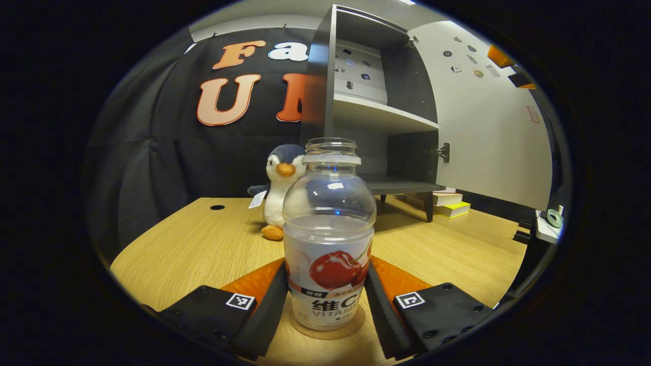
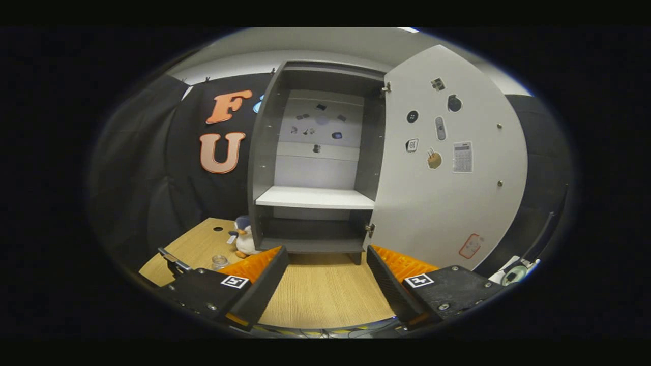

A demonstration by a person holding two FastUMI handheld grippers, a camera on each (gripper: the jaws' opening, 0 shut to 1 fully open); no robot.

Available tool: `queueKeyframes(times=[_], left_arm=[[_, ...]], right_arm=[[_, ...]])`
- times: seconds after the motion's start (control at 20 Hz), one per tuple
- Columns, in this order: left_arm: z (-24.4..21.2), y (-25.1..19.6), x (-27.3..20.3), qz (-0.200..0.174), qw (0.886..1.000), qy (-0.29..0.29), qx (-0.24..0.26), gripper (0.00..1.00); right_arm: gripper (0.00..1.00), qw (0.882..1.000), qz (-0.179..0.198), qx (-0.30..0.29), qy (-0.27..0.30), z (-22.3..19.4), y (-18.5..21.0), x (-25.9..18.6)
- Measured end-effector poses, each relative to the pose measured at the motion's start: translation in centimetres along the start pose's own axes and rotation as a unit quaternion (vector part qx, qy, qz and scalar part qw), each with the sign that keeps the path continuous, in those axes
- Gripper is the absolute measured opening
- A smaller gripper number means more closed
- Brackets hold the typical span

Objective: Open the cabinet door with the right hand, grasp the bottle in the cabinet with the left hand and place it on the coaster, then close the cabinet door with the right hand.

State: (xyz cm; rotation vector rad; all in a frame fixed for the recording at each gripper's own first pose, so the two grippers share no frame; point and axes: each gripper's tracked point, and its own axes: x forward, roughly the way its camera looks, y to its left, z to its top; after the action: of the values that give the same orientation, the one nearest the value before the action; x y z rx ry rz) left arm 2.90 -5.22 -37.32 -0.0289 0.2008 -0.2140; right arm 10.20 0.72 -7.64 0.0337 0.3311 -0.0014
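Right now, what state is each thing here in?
Cabinet door: wide open.
Bottle: upright on the coaster, no cap, between the left gripper fingers.
Left gripper: around the bottle; grip unclear.
Right gripper: open, holding nothing.
Penguin: upright beside the cabinet.

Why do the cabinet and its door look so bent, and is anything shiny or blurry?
Left gripper view: fisheye lens bows the cabinet and door; the near bottle is sharp, with small glints on its shoulder. Right gripper view: the door curves too; overall dimmer and softer.
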Motion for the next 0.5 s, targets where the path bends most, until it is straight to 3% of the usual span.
queueKeyframes(times=[0.5], left_arm=[[-0.25,0.14,-0.04,0.013,1.0,0.005,0.001,0.89]], right_arm=[[0.95,1.0,0.0,0.004,0.011,-0.35,0.04,-0.07]])
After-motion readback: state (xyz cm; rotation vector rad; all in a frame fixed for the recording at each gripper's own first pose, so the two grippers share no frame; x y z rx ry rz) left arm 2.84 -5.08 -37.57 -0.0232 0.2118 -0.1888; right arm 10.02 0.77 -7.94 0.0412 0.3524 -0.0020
